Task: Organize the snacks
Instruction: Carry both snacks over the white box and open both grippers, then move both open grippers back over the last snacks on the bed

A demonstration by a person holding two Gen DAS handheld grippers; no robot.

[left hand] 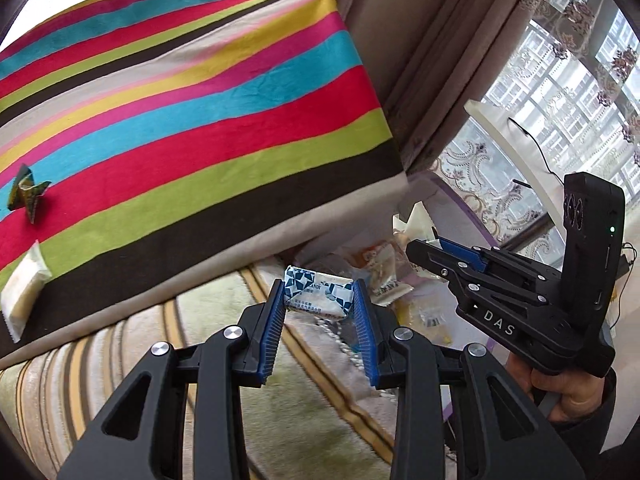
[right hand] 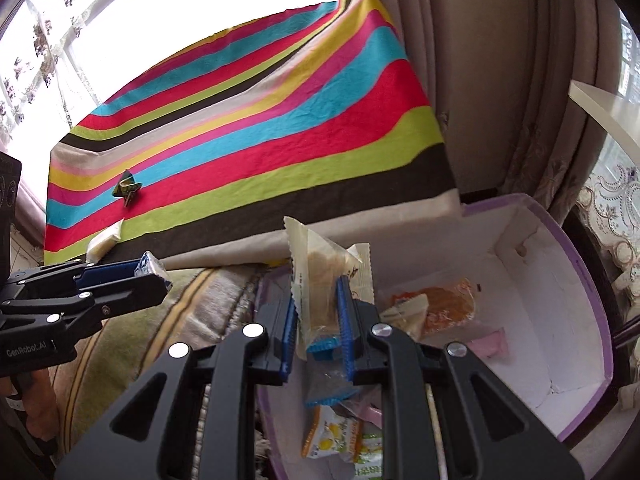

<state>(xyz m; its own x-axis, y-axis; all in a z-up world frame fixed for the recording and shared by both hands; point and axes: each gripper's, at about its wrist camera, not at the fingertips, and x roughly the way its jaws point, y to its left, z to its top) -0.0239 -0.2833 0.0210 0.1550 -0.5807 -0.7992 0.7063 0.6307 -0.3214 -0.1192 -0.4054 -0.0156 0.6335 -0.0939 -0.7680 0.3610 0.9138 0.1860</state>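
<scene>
While I am carrying both snacks toward the box, my left tool (left hand: 319,300) is pinching a blue-and-white candy packet (left hand: 318,293) across its short sides, so the wrapper sits flat between the pads and is not slipping. It is hanging above the striped rug (left hand: 120,360), just short of the purple-rimmed box (right hand: 560,300). My right tool (right hand: 318,300) is pressing its pads on a pale cream-coloured packet (right hand: 320,264), gripping it low so the crimped top stands up clear — I judge that makes for a clean drop. That packet is hovering over the near end of the box, where other snacks are already lying: an orange packet (right hand: 448,308), a pink one (right hand: 490,342) and a yellow-printed one (right hand: 330,434).

Two snacks are not yet collected on the striped tabletop (right hand: 280,128) — a small green-and-yellow wrapper (left hand: 26,194) and a white packet (left hand: 24,284) near its front edge. I am holding one item per tool, I think, to save a trip. Next I would spread the right tool over the box, then bring the left one across.
</scene>
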